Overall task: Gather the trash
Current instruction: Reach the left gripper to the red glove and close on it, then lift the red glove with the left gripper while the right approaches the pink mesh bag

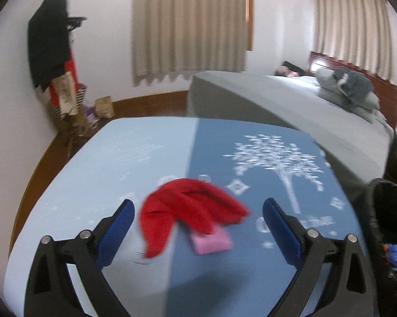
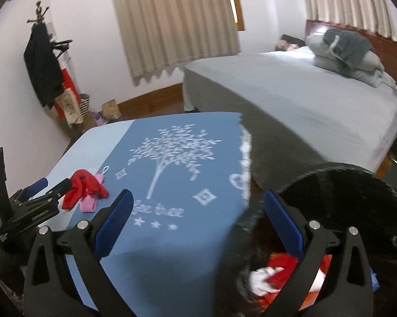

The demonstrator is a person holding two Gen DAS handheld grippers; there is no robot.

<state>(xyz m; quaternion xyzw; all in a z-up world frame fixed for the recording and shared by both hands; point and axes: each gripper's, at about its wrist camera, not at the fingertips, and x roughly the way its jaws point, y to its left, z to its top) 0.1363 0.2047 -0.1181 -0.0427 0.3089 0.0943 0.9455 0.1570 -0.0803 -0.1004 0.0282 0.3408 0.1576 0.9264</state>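
Left wrist view: The left tongs [image 1: 198, 218] stand wide open, both blue pads spread apart, holding nothing. Between and just ahead of the pads lies a red cloth [image 1: 190, 208], crumpled, resting on the table [image 1: 98, 174]. A pink item [image 1: 211, 241] lies under the near edge of the red cloth, partly covered by it. The table carries a cover in two tones, light blue on the left half and darker blue on the right, the darker half printed with a white tree [image 1: 275, 161]. At the right edge of the view stands a black bin [image 1: 388, 227], with a blue scrap visible inside. Behind the table is a bed [image 1: 291, 97] with grey bedding. A coat rack [image 1: 53, 52] hung with dark clothing stands in the far left corner.

Right wrist view: The right tongs [image 2: 198, 219] are also wide open and empty. The right finger [image 2: 283, 222] hangs over the open mouth of the black bin [image 2: 357, 200], which stands just beside the table's right edge. Red and white trash [image 2: 272, 272] lies inside the bin. At far left the left tongs [image 2: 53, 189] appear, with the red cloth [image 2: 82, 187] and pink item [image 2: 90, 203] lying at their tips on the table [image 2: 177, 259]; whether they touch the cloth cannot be told from this view.
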